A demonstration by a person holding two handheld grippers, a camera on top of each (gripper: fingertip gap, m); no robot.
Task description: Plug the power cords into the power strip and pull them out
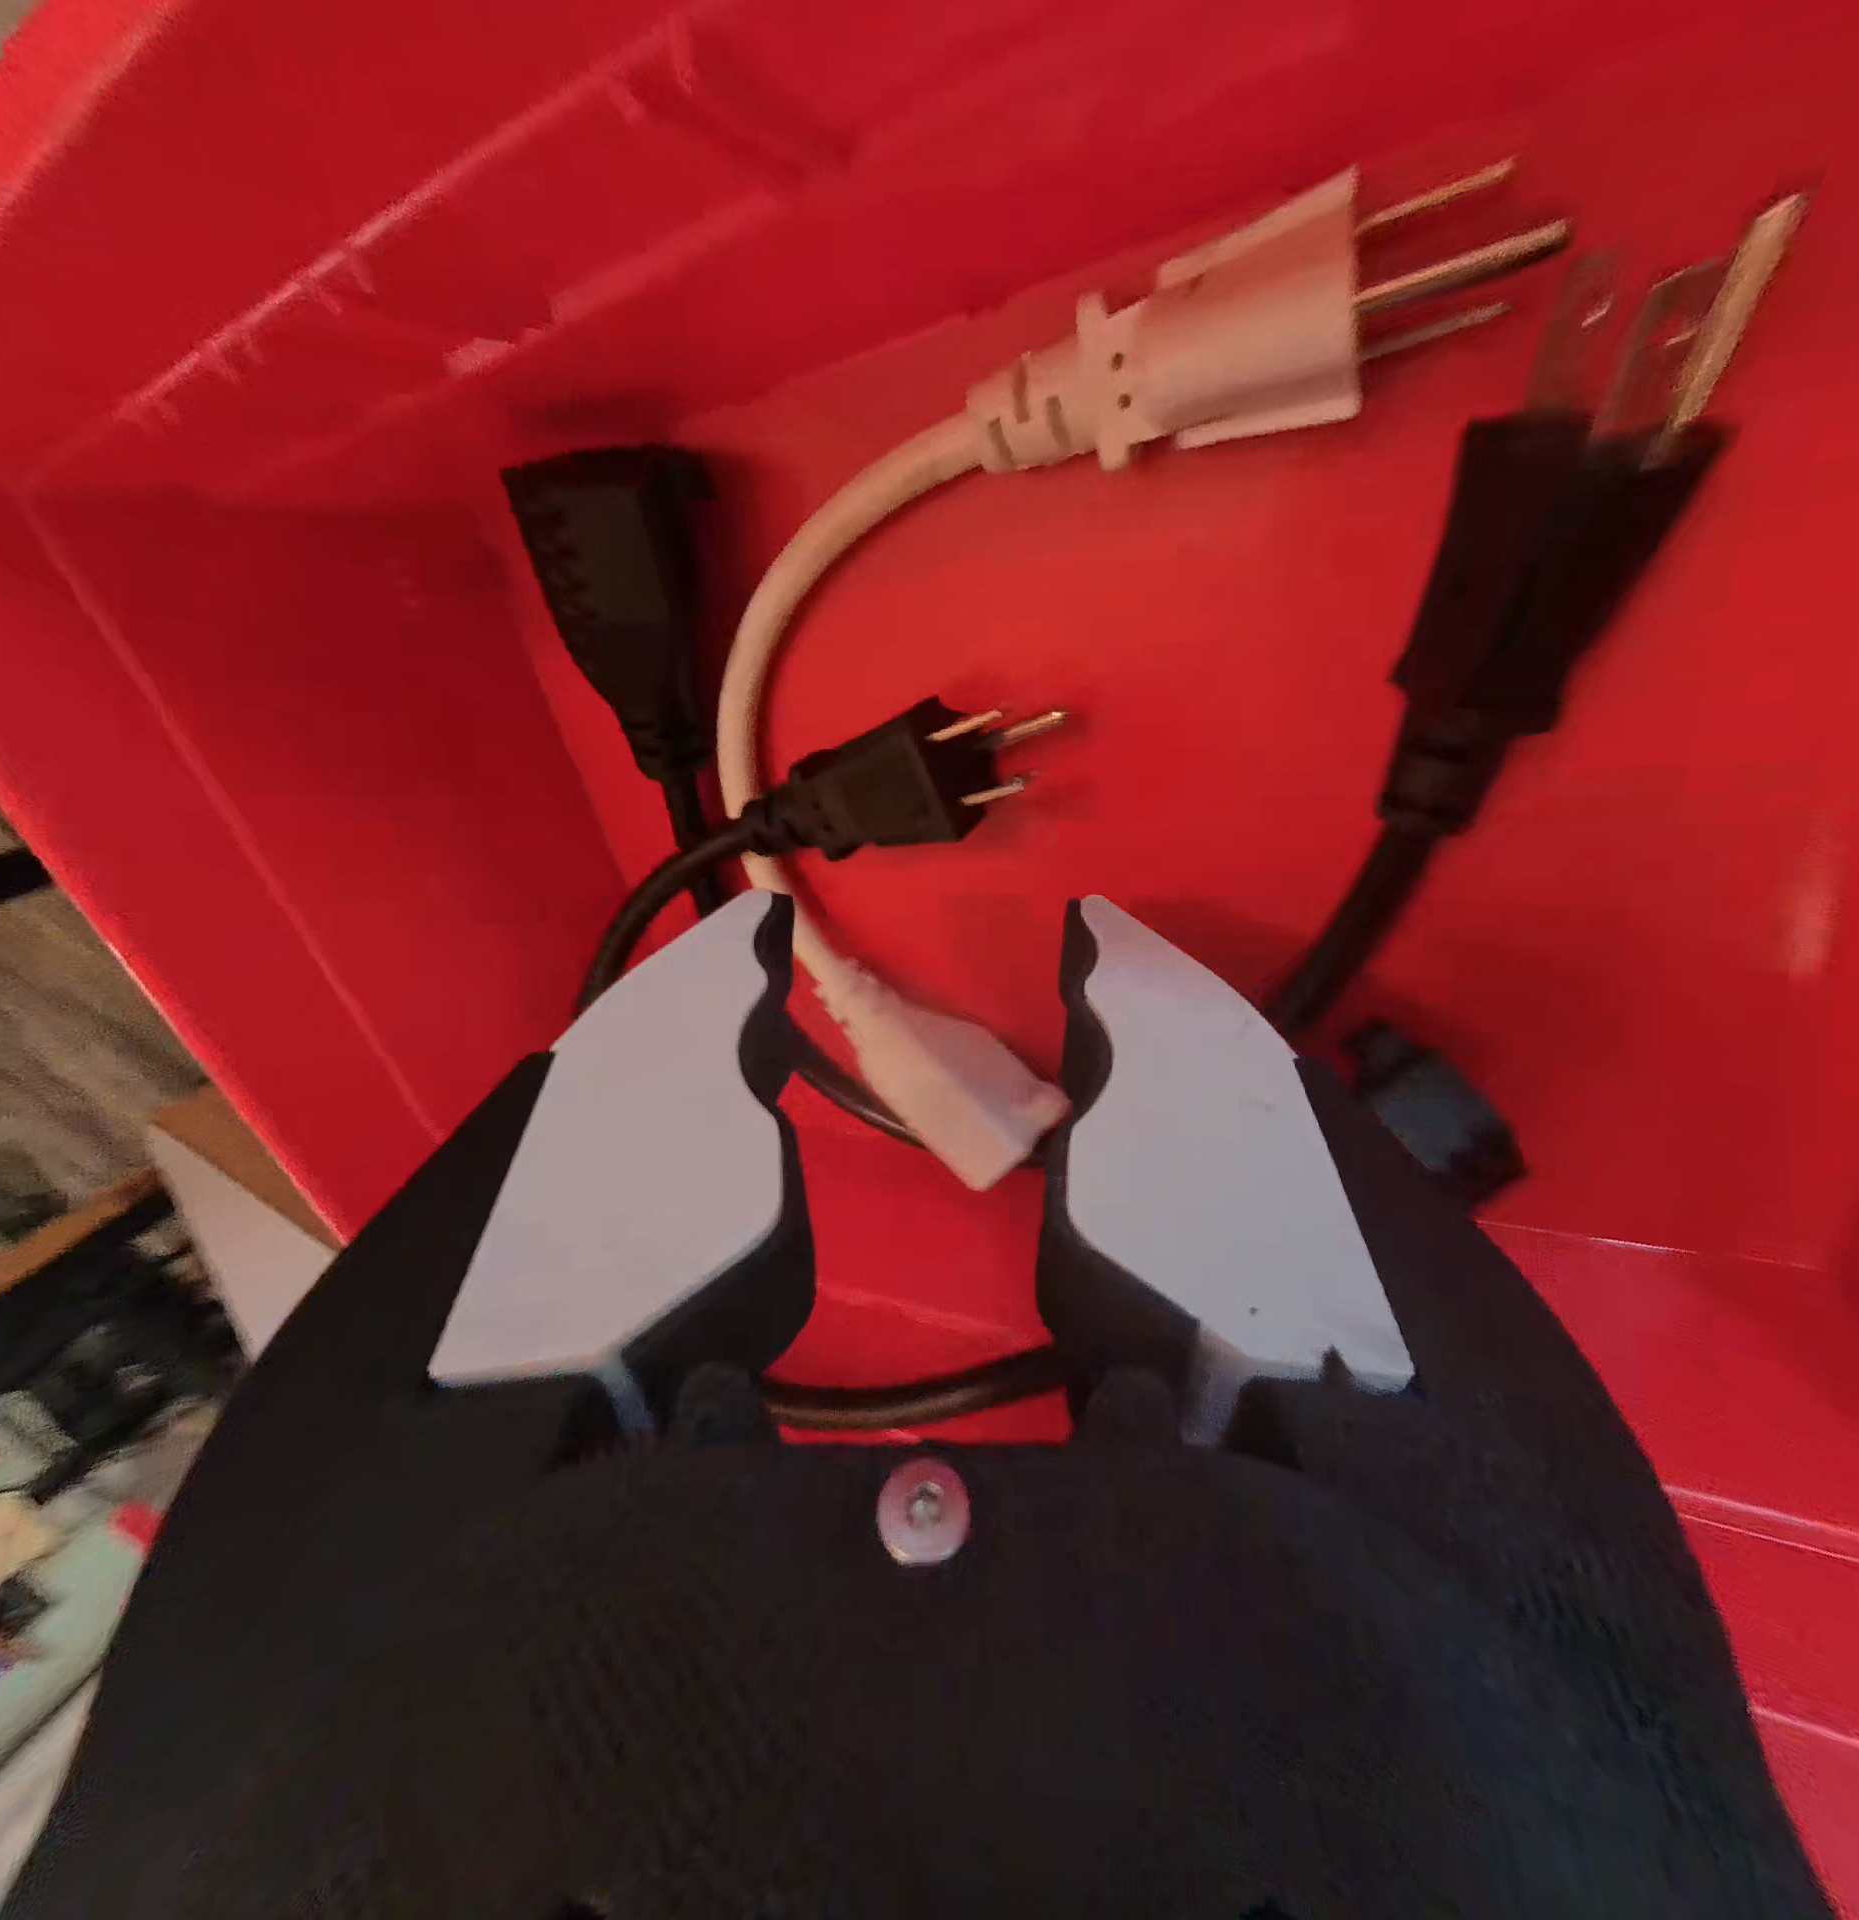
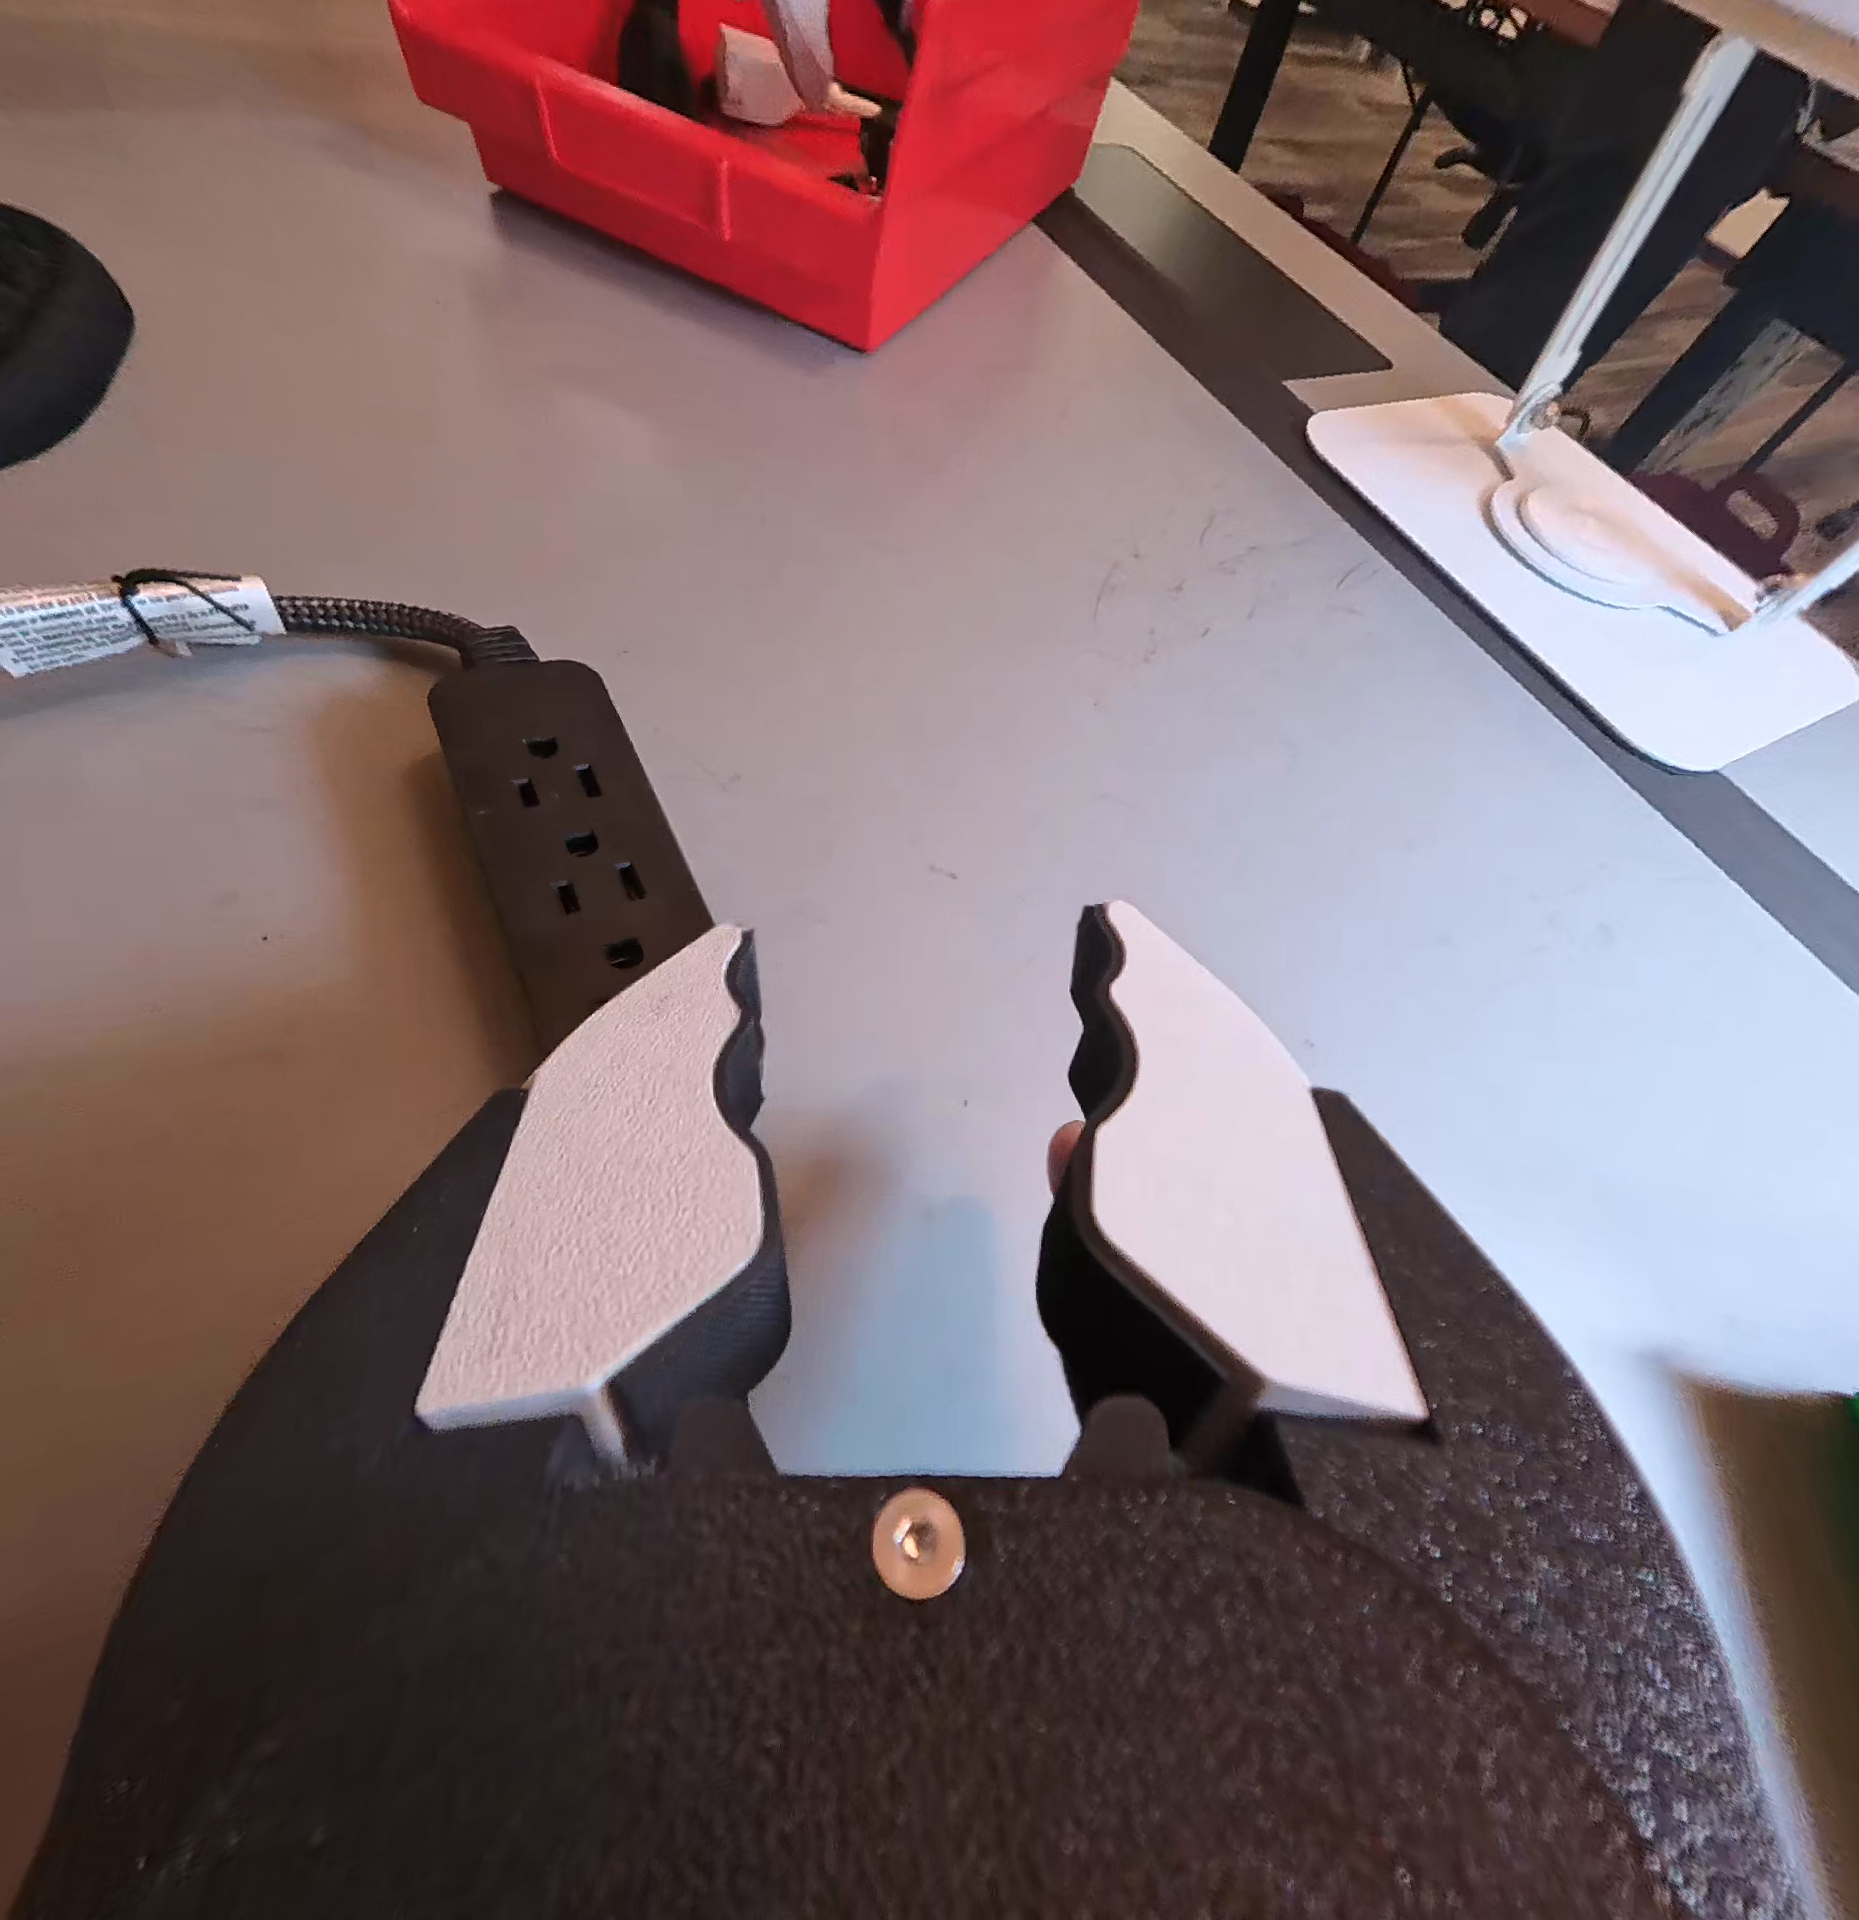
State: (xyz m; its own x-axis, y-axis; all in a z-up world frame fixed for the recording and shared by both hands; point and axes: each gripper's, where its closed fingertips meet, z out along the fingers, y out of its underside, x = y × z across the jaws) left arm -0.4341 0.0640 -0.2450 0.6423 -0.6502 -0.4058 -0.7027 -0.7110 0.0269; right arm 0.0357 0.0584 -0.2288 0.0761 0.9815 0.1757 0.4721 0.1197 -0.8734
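While the left wrist view looks down into a red bin (image 1: 1112,582), the left claw (image 1: 930,914) hangs open over short power cords lying loose on the bin floor. A white cord (image 1: 769,665) curves up from between the claw's fingers, its blocky white socket end (image 1: 966,1101) sitting inside the gap close to one finger; whether it touches is unclear. The white plug (image 1: 1237,343), three metal prongs bared, lies toward the bin's far wall. A small black plug (image 1: 894,779) lies over the white cord just beyond the fingertips, a larger black plug (image 1: 1527,561) lies at the bin's right side, and a black socket end (image 1: 613,603) rests against the left wall. These cords look light and bendy, so the cable would sag or slip; I judge the stiff moulded plug body, behind the prongs, the best place to grip. In the right wrist view, the right claw (image 2: 914,920) is open too and holds nothing, hovering low above a grey table (image 2: 904,623). The black power strip (image 2: 582,831), sockets facing up and unfilled, lies flat just beside the claw's left finger, which covers its near end, and its braided cable (image 2: 385,613) trails toward the table's left edge. It looks light enough to slide, so pinning it down may help. The red bin (image 2: 759,208) stands well apart, near the table's far edge, and a white stand (image 2: 1590,582) sits at the right edge.
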